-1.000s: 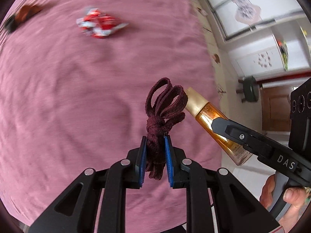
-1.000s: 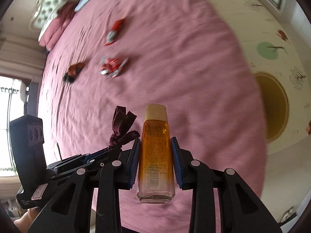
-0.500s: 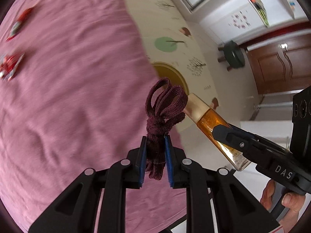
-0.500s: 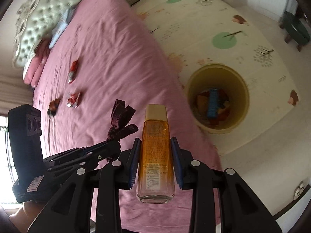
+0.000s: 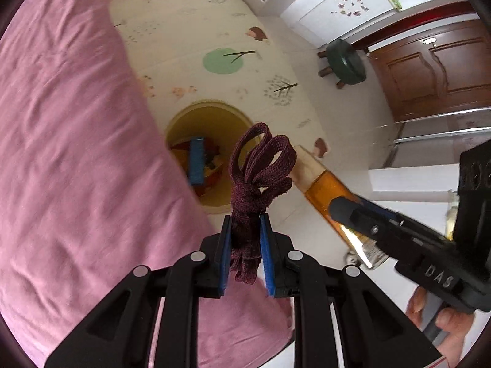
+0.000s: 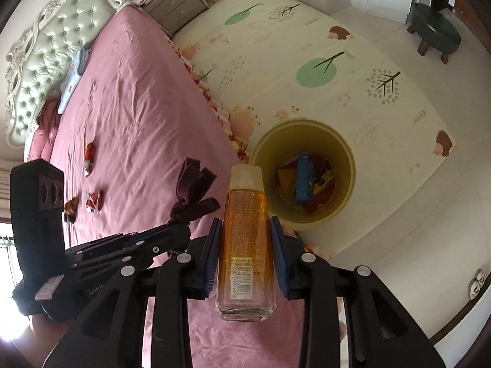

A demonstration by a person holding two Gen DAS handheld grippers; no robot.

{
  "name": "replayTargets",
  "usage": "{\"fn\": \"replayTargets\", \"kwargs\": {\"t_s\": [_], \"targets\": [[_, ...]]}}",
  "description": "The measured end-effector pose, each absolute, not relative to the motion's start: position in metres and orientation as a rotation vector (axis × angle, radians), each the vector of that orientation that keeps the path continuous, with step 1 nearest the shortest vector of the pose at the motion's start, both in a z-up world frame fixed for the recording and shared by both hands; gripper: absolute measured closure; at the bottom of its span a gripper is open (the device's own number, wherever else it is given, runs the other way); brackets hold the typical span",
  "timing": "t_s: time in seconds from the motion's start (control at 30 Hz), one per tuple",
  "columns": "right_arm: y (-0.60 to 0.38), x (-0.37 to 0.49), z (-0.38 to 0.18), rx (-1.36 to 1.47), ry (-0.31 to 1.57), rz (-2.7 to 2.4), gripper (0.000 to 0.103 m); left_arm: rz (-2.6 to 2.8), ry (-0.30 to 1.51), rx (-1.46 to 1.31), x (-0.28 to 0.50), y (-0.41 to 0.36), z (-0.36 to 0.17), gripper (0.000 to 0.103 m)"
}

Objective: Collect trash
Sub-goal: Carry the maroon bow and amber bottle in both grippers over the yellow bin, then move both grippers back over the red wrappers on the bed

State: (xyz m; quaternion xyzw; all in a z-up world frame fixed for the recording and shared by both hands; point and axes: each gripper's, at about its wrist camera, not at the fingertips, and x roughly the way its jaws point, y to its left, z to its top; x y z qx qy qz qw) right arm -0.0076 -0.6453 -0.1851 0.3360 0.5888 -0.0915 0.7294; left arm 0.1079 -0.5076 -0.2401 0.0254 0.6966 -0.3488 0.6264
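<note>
Three wrappers lie far left on the pink bed. One yellow bin stands on the floor just beside the bed's right edge, trash inside. The left claw pinches one maroon cord bundle; the right claw pinches one amber bottle. Both are held side by side near the bed's edge.

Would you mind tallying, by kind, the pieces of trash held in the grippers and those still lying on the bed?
Bottle, in right gripper: 1
Maroon cord bundle, in left gripper: 1
Red-and-white wrappers on bed: 2
Brown scrap on bed: 1
Total: 5
</note>
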Motion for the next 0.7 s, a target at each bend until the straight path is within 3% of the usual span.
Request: {"fn": "replayTargets", "kwargs": {"t_s": [0.07, 0.13, 0.17, 0.2, 0.23, 0.7], "targets": [[-0.654, -0.005, -0.183, 0.737, 1.285, -0.21, 0.072, -0.825, 1.59, 0.055, 0.113, -0.519, -0.24, 0.083], [-0.663, -0.002, -0.181, 0.745, 1.267, -0.22, 0.071, -0.84, 1.581, 0.045, 0.116, -0.527, -0.238, 0.073], [-0.67, -0.001, -0.178, 0.752, 1.249, -0.235, 0.061, -0.848, 1.58, 0.034, 0.119, -0.53, -0.237, 0.046], [-0.675, -0.001, -0.176, 0.754, 1.234, -0.253, 0.058, -0.825, 1.576, 0.034, 0.122, -0.532, -0.236, 0.021], [-0.681, -0.001, -0.173, 0.747, 1.22, -0.282, 0.052, -0.782, 1.564, 0.034, 0.126, -0.53, -0.235, 0.016], [-0.679, 0.017, -0.164, 0.72, 1.233, -0.252, 0.052, -0.763, 1.532, 0.101, 0.135, -0.497, -0.224, 0.016]]}}
